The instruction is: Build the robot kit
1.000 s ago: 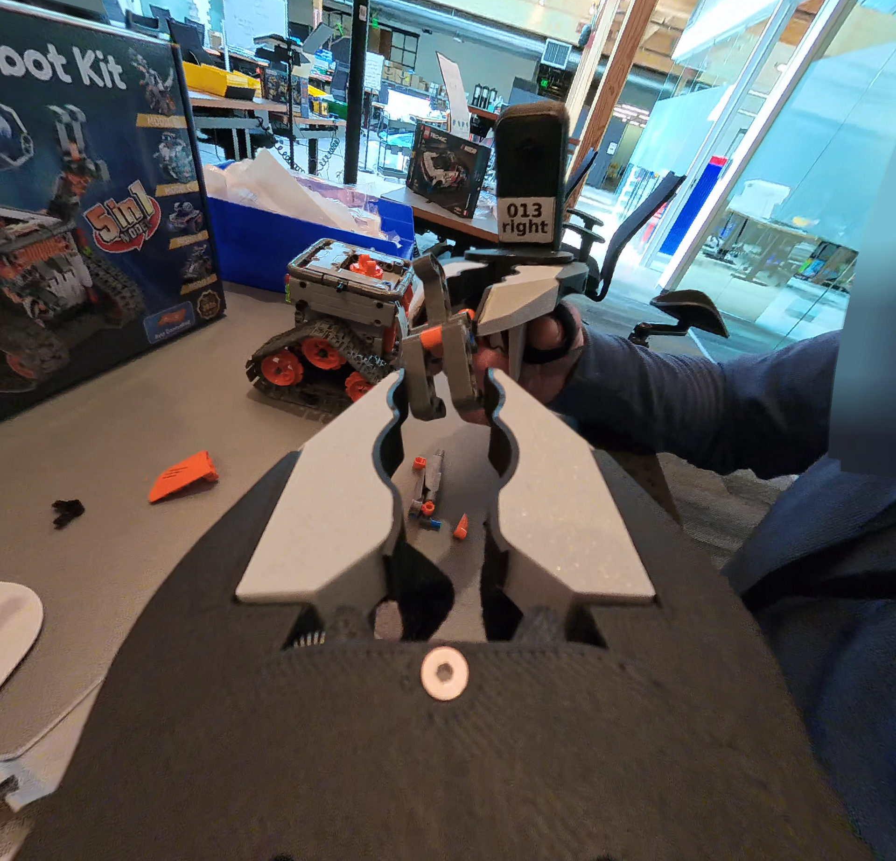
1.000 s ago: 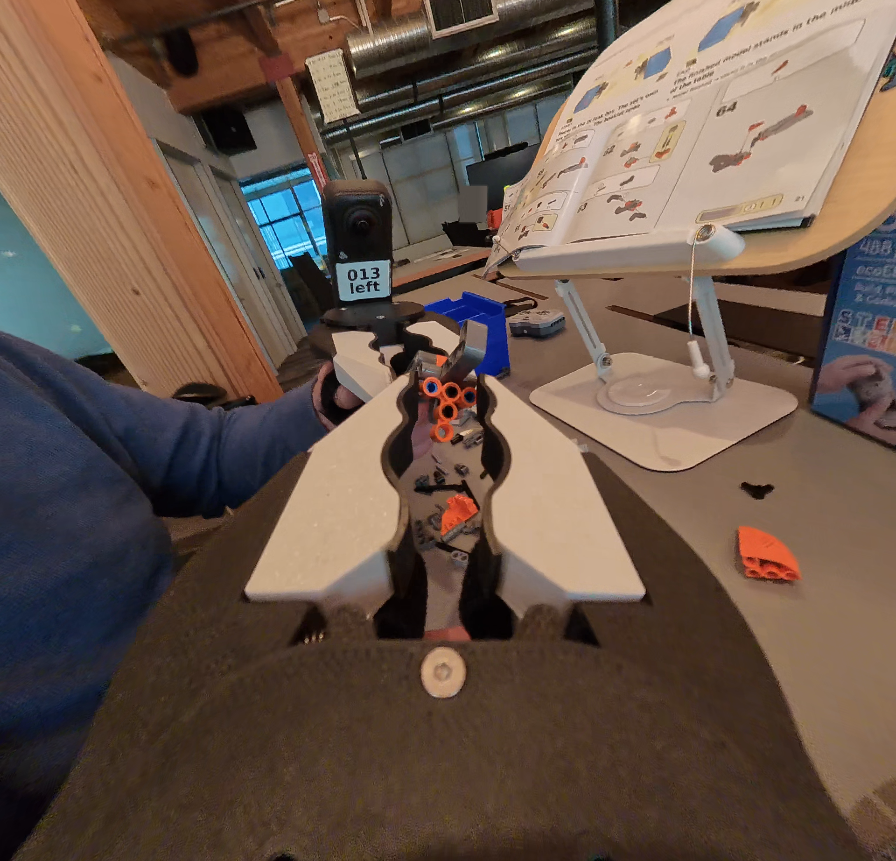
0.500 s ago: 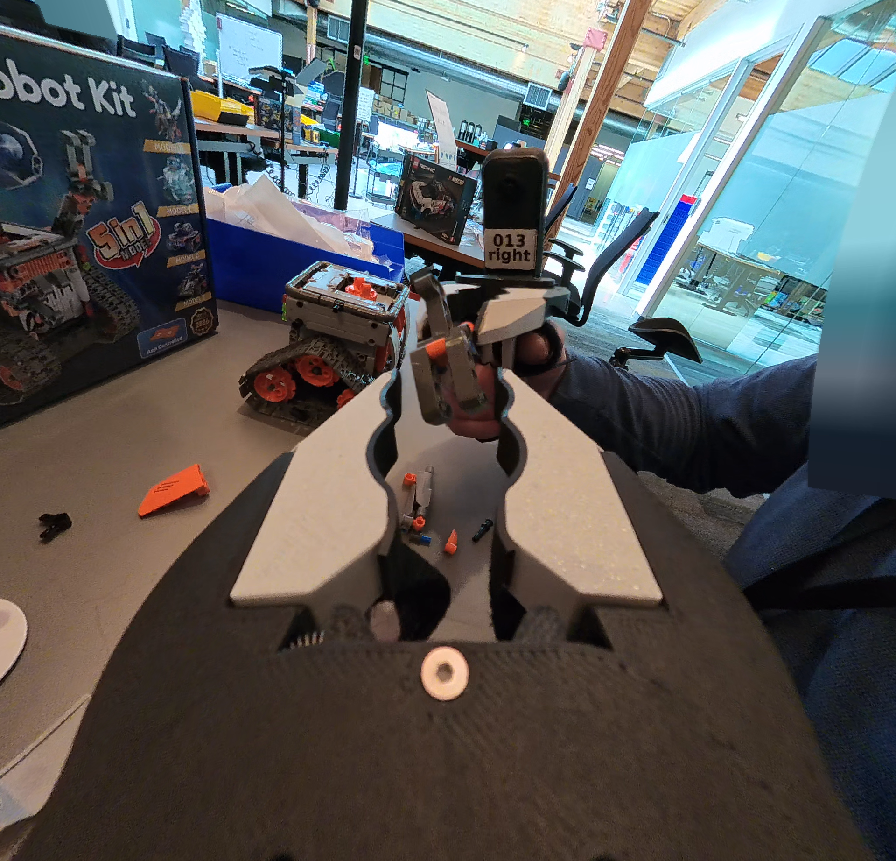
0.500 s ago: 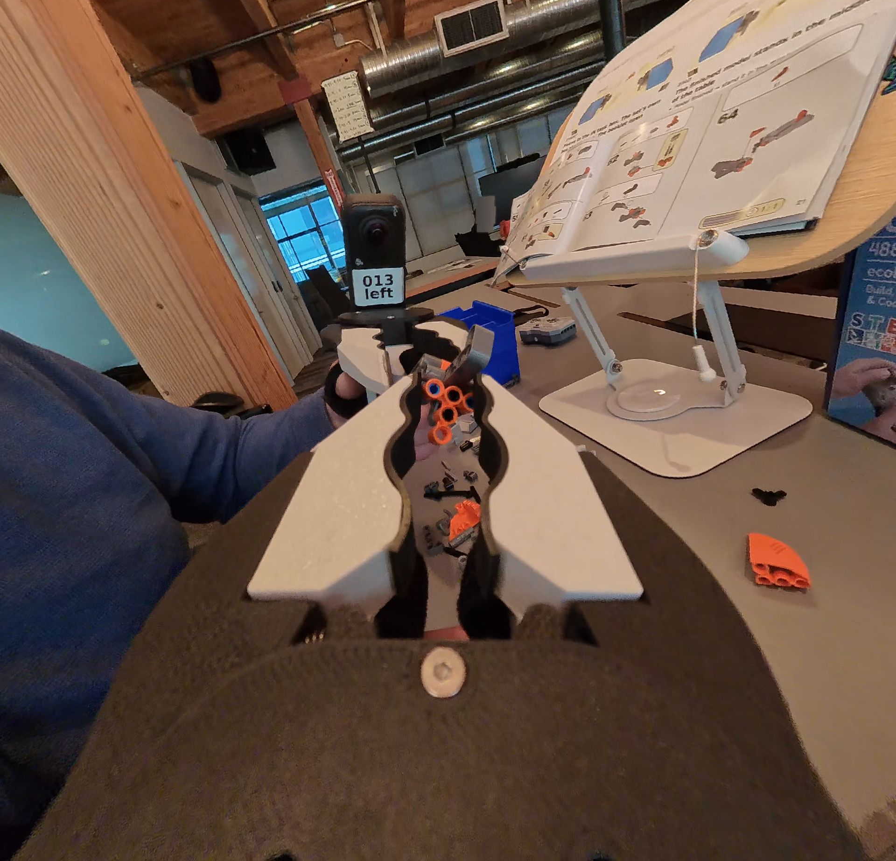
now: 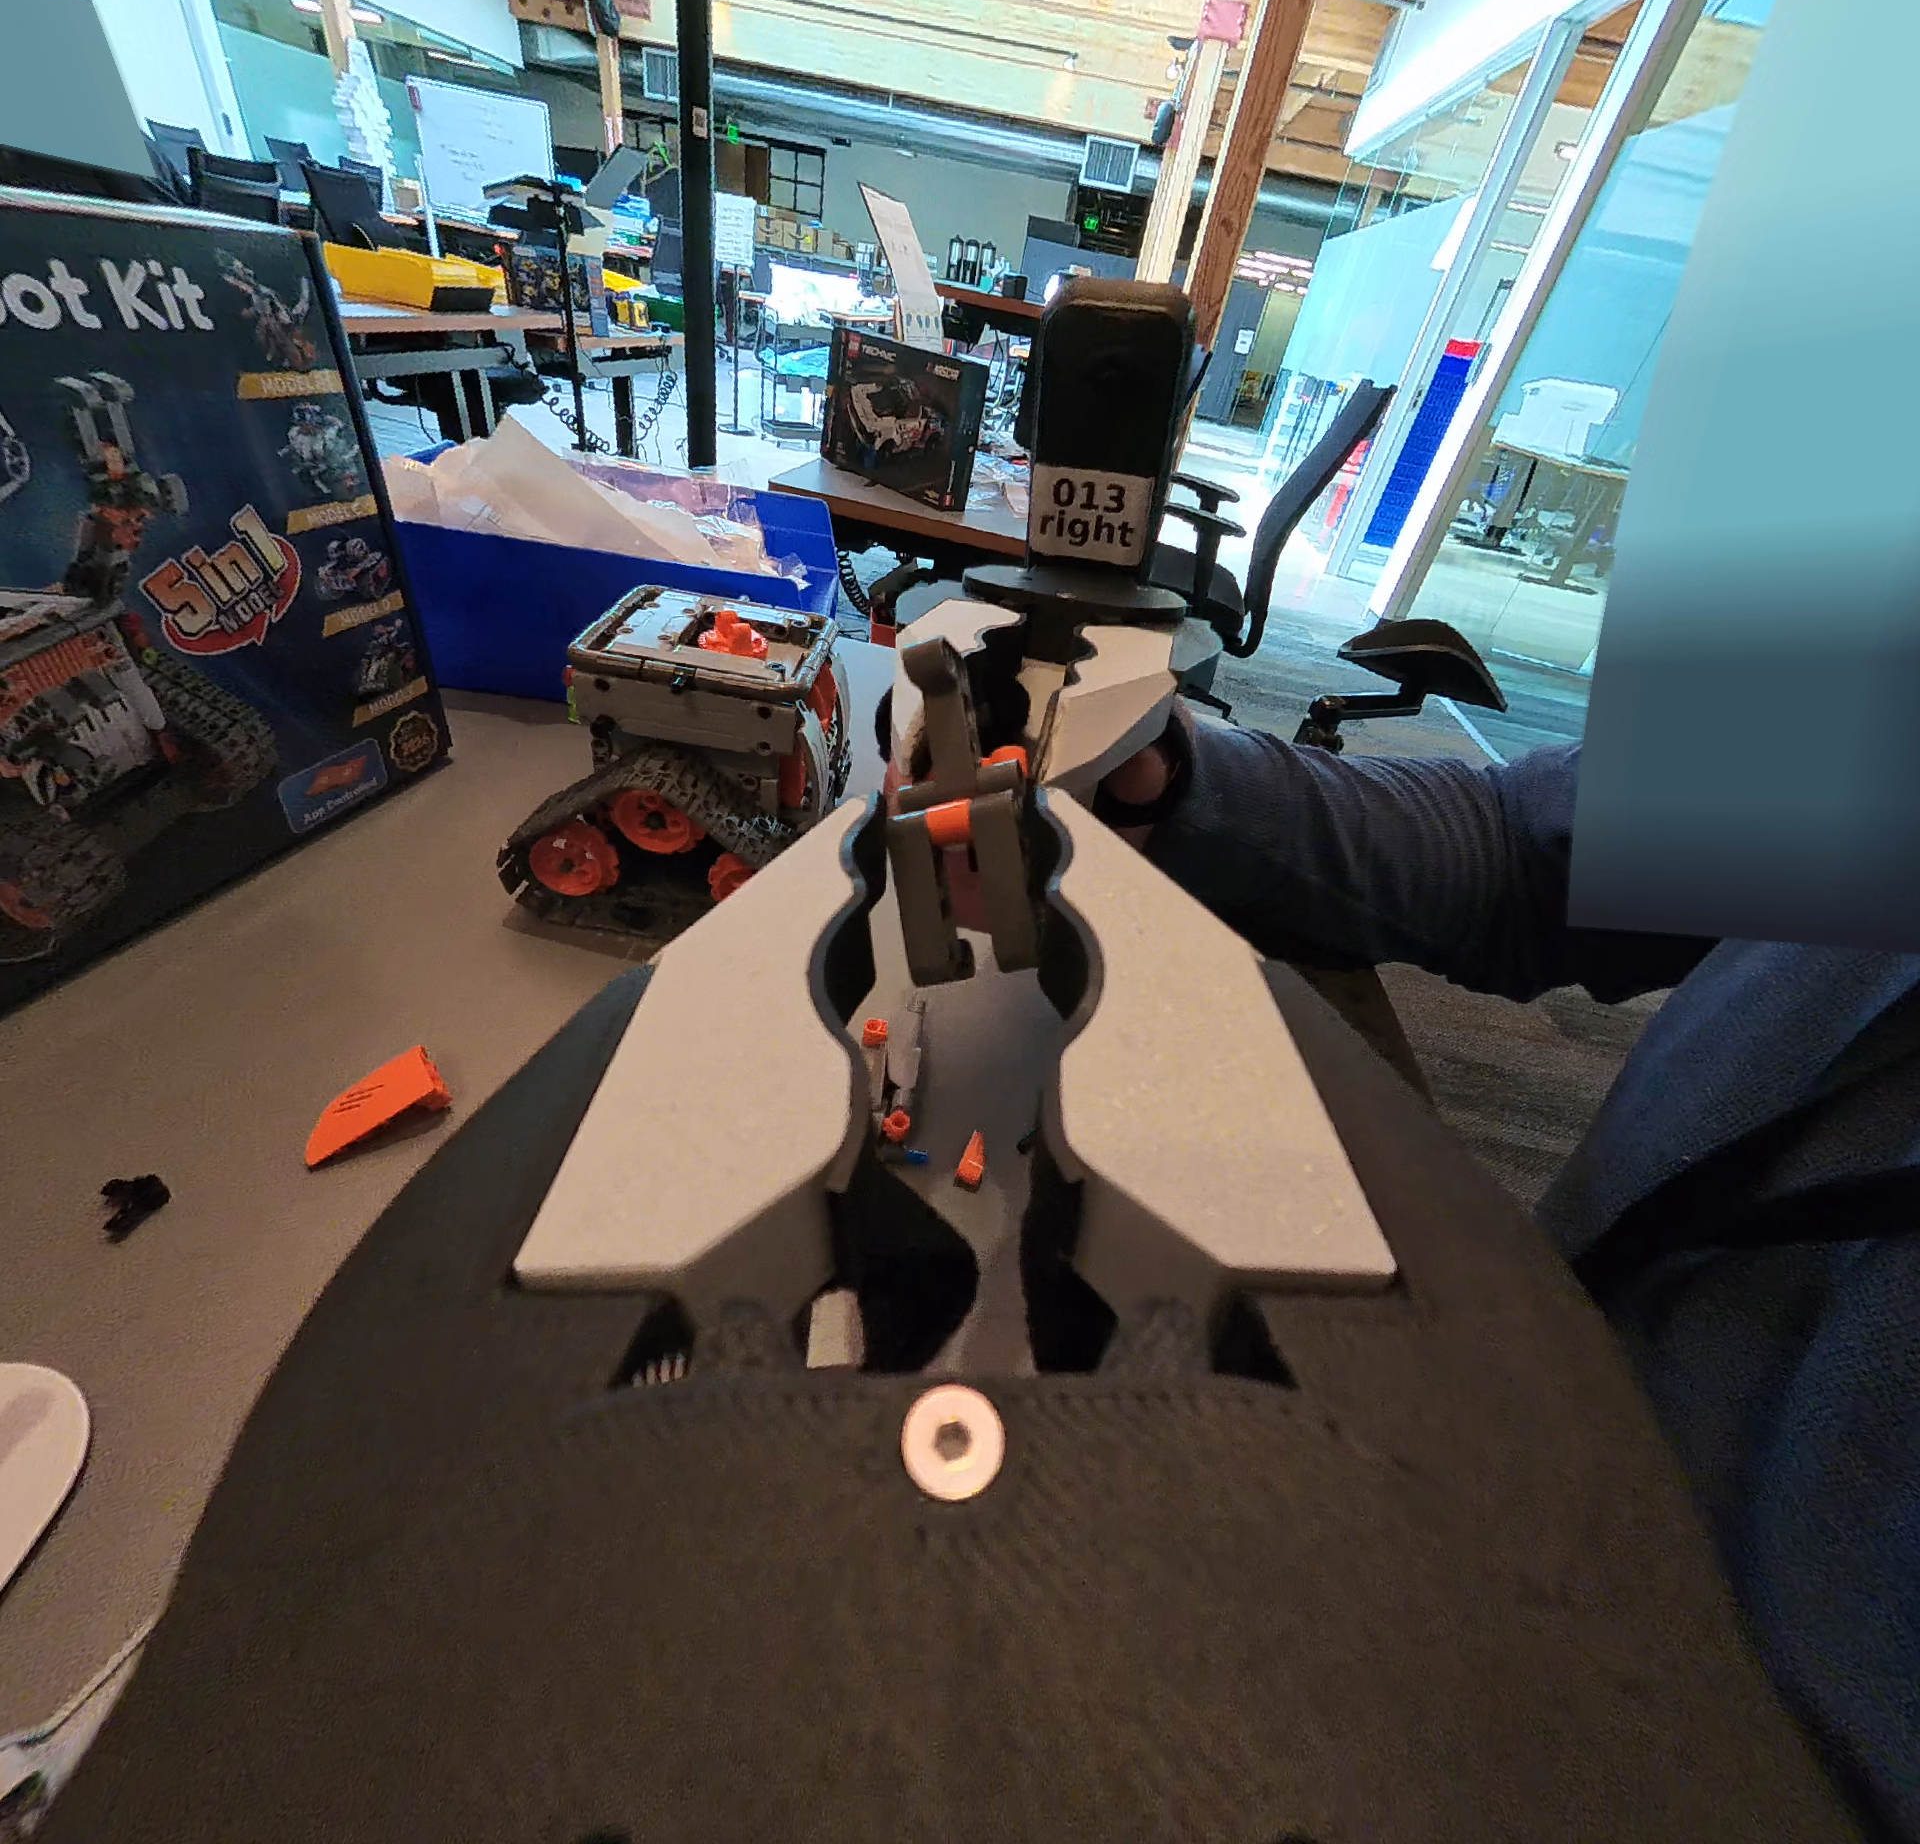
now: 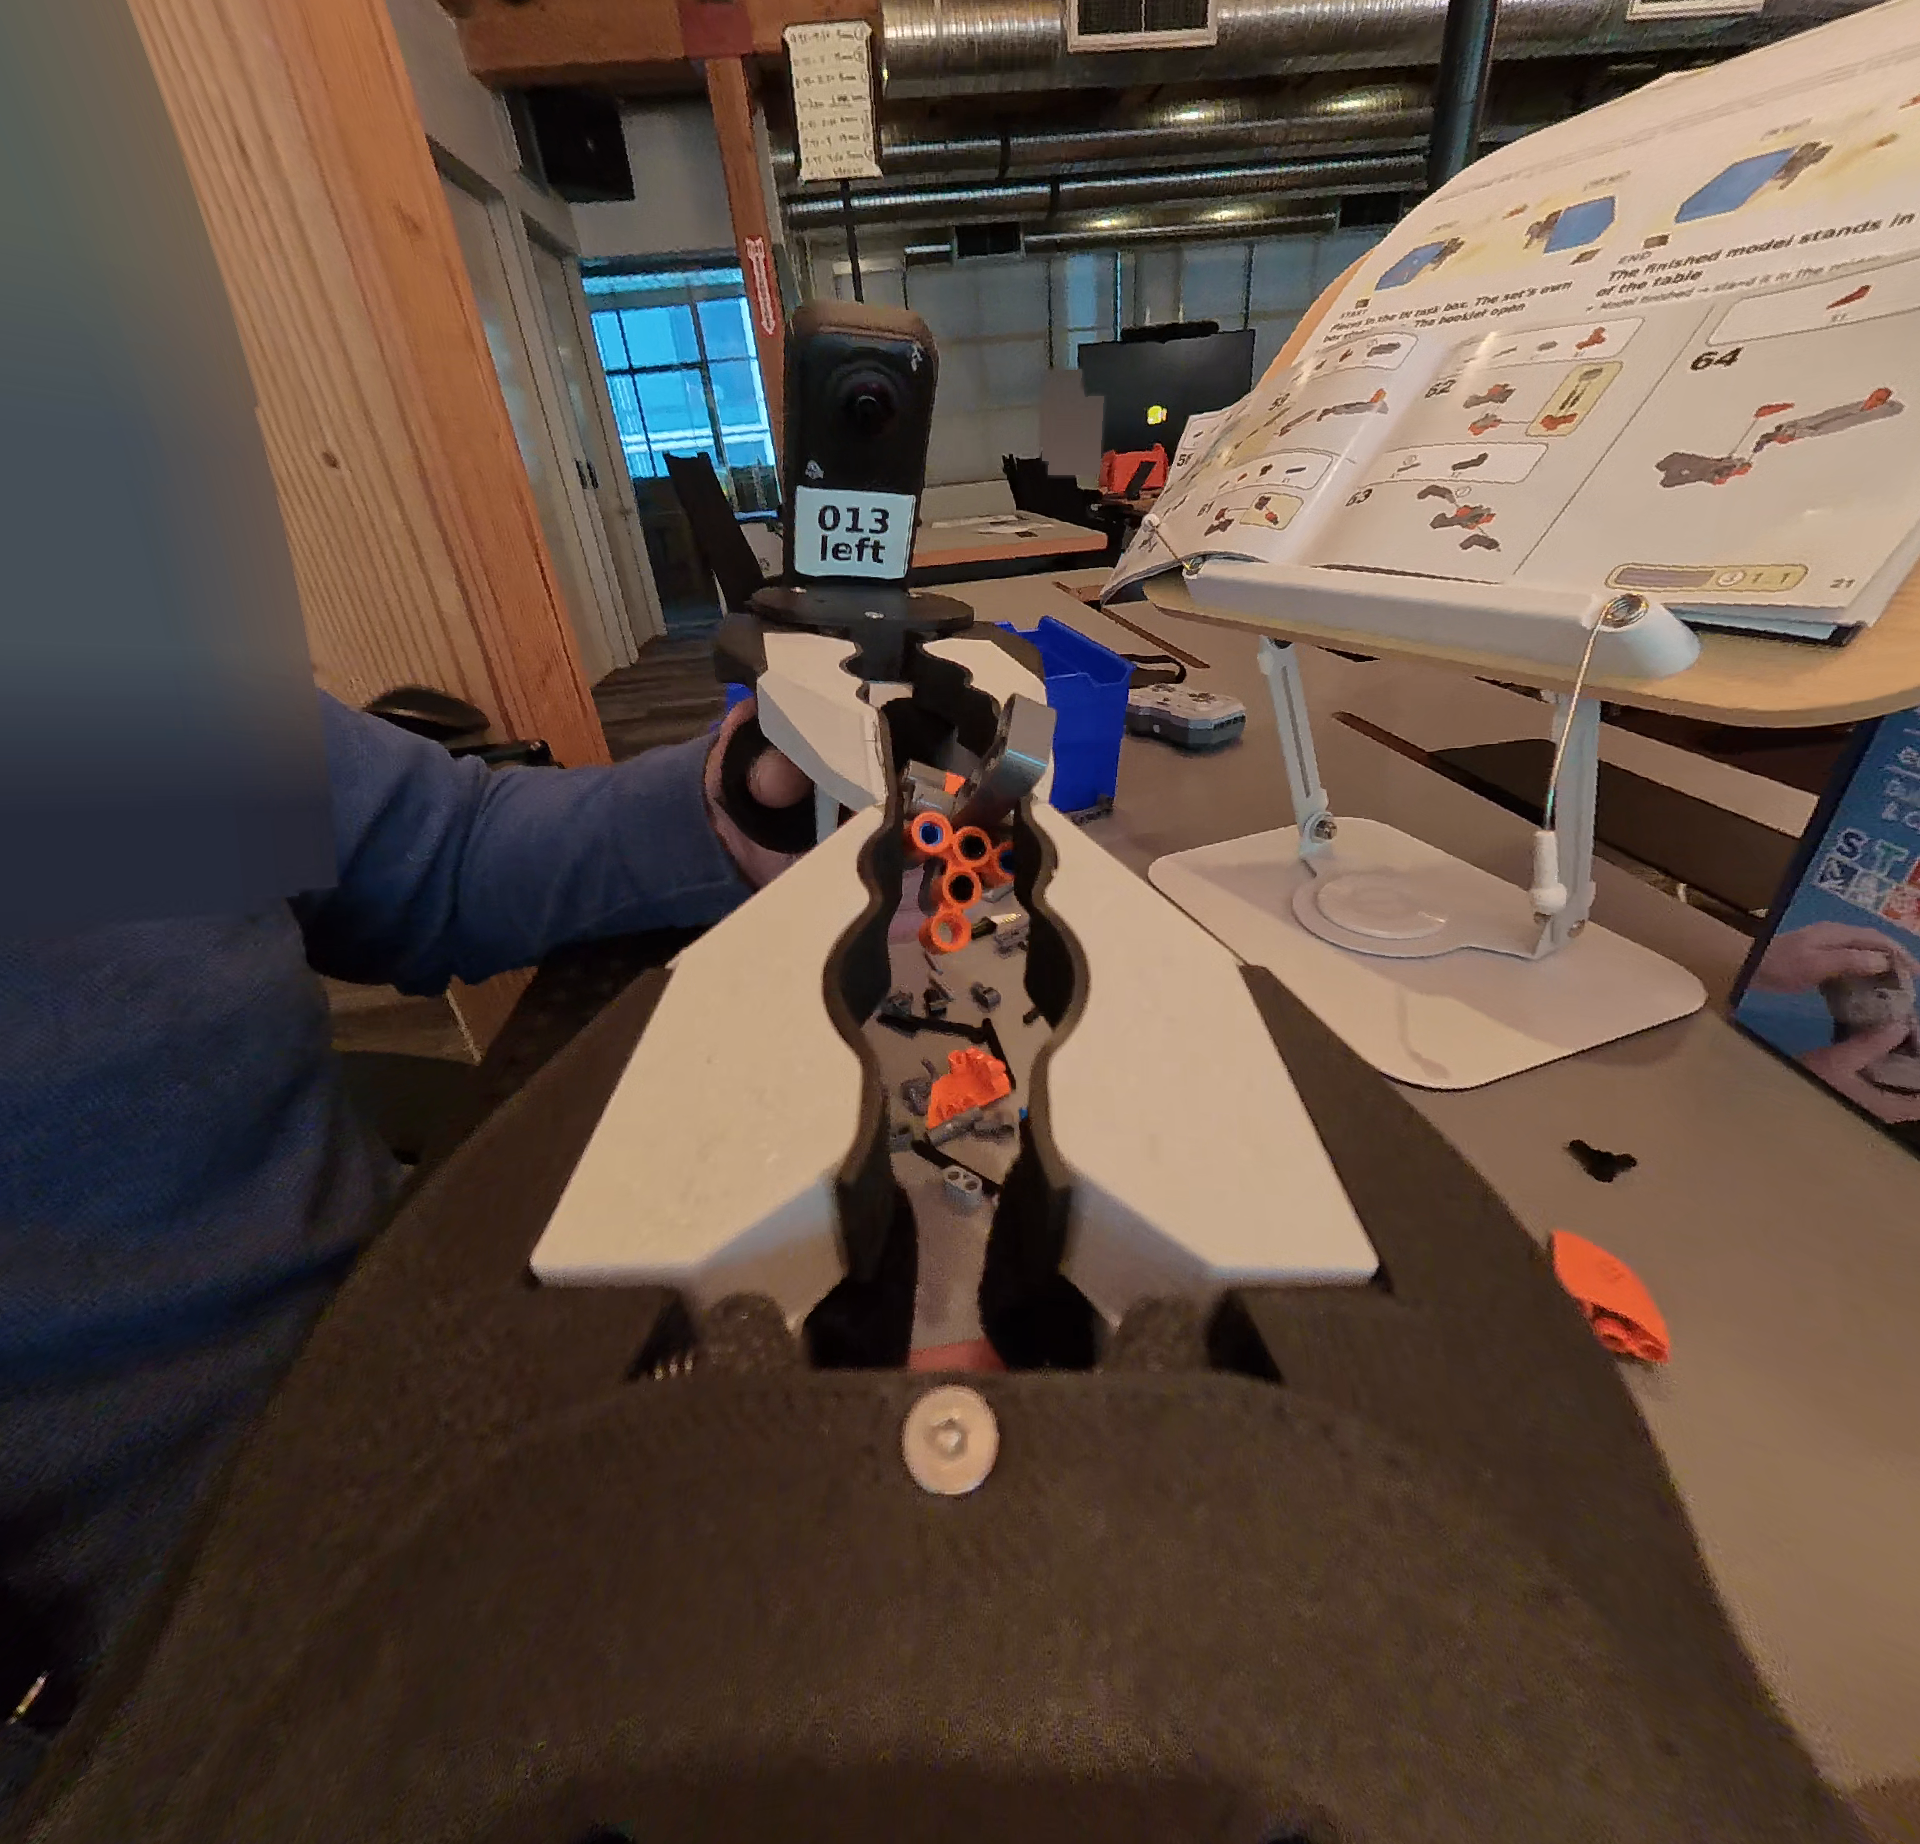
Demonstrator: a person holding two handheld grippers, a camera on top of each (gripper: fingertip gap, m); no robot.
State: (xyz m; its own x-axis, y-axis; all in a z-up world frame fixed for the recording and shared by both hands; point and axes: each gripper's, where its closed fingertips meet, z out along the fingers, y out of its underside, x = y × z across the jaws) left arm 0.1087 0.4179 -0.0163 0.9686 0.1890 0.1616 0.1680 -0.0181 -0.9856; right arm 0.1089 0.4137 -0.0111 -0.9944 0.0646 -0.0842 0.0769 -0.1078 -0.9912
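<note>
Partly hidden assembly (image 5: 961,859) between tools.

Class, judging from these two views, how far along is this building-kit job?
Done: a tracked model stands built on the table. In hand: both hand-held grippers, left and right, grip one grey-and-orange subassembly. Left: loose pieces and an orange panel lie unused.

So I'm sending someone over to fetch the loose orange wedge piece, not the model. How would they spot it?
Start at the big blue kit box standing on the grey table, then look toward the tracked robot model. The orange wedge panel lies flat on bare tabletop in front of both. It lies alone, larger than the black connector beside it.
</note>
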